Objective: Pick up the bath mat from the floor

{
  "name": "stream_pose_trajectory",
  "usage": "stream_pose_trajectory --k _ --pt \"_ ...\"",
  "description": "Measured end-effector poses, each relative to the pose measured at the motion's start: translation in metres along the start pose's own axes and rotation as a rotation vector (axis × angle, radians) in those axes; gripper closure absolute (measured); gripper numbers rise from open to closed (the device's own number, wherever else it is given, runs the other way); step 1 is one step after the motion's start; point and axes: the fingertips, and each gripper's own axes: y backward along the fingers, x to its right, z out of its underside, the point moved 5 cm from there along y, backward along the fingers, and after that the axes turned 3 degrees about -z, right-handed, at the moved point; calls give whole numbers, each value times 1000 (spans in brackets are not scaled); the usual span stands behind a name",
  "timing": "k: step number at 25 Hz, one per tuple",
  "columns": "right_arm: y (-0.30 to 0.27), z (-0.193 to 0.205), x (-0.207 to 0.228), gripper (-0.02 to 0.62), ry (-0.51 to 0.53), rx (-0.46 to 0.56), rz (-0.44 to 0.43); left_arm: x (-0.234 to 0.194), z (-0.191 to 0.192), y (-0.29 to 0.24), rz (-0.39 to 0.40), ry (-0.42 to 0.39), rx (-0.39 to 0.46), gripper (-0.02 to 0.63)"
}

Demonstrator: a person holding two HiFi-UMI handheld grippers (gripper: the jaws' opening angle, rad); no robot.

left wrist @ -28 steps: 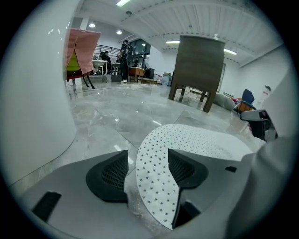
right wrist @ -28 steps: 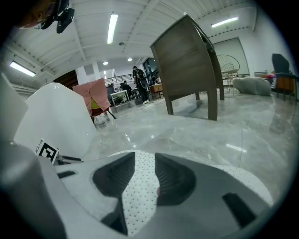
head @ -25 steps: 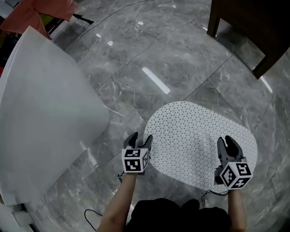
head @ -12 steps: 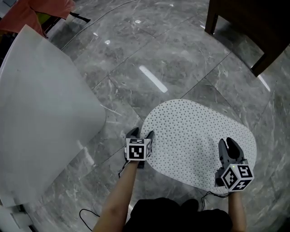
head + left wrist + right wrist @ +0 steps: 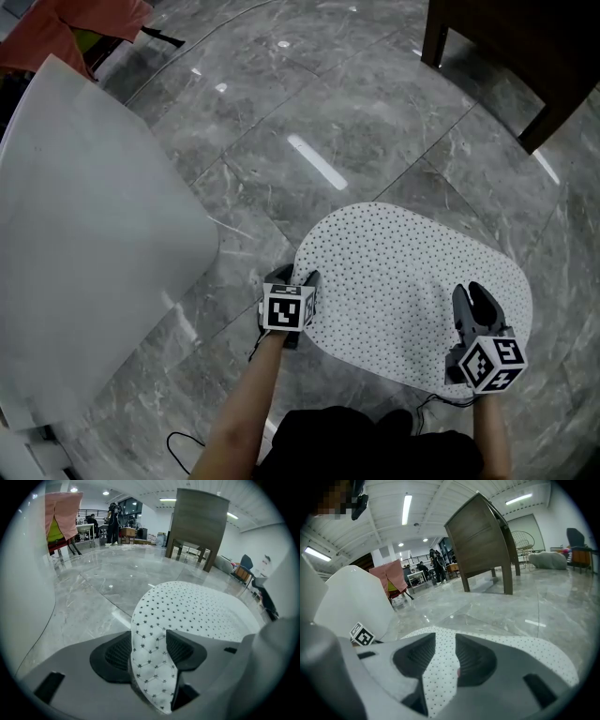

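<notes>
The white dotted oval bath mat (image 5: 412, 281) lies on the grey marble floor in the head view. My left gripper (image 5: 291, 278) is low at its near left edge. In the left gripper view, that edge of the bath mat (image 5: 197, 606) curls up between the pads of the left gripper (image 5: 149, 651). The jaws have just been closing around it and still stand wide. My right gripper (image 5: 478, 298) sits at the mat's near right edge. In the right gripper view, the right gripper (image 5: 444, 656) is shut on a strip of the bath mat (image 5: 534, 648).
A large white curved panel (image 5: 94, 225) lies on the floor at the left. Dark wooden furniture legs (image 5: 525, 56) stand at the far right. A red cloth (image 5: 75, 28) hangs at the far left. A thin cable (image 5: 187, 445) trails near my feet.
My left gripper has sunk to the floor at the mat's left edge, and that edge now sits between its jaws. The right gripper has kept still on the mat.
</notes>
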Motion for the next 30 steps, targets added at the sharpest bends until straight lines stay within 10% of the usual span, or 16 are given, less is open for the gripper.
stream_pose_trajectory --k 11,30 --pt "9 4 10 462 -9 -6 24 34 -7 7 94 -69 -30 540" --pt "109 58 95 465 -172 -6 309 193 -43 36 483 -114 32 571"
